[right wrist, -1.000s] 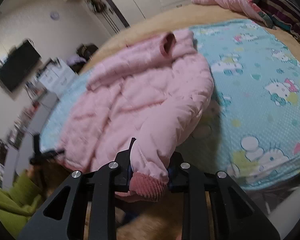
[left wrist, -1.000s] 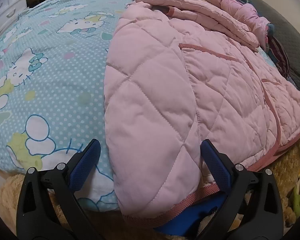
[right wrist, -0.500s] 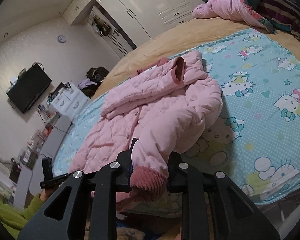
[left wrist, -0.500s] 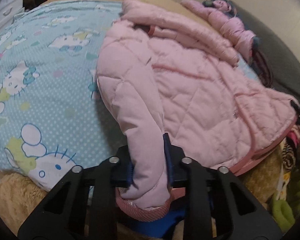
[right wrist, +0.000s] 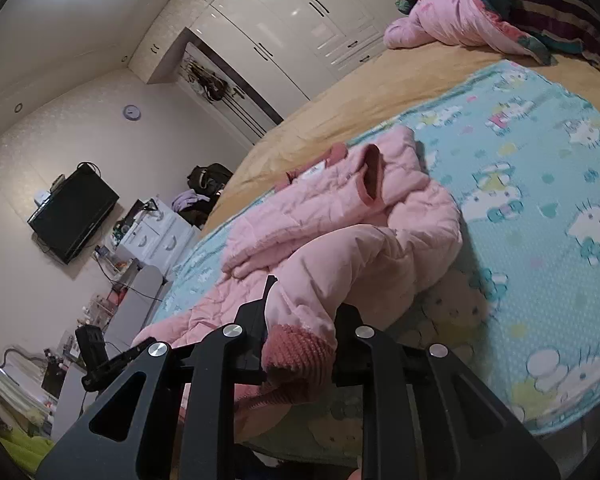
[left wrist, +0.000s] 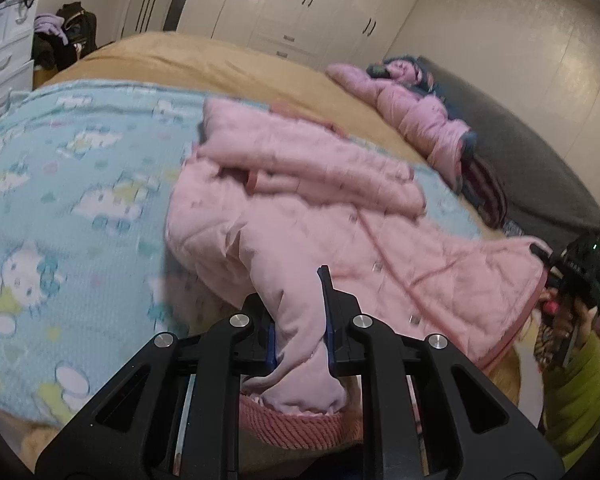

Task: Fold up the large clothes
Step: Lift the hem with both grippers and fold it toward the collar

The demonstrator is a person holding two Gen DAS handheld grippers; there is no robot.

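A pink quilted jacket lies spread on the bed, with a folded part and a ribbed collar at its far end. My left gripper is shut on a fold of its quilted fabric just above a ribbed band, and that end hangs lifted off the bed. In the right wrist view the jacket runs away from my right gripper, which is shut on a sleeve end at its dark pink ribbed cuff, also raised. The right gripper shows at the jacket's far corner in the left wrist view.
A blue cartoon-cat blanket covers a tan bedspread. More pink and striped clothes are piled by a dark grey headboard. White wardrobes, drawers and a wall TV ring the bed. A green sleeve is at the right.
The left gripper went from open around the jacket's end to shut on it, then rose and tipped upward, lifting the fabric. The right gripper also rose with the cuff still held.
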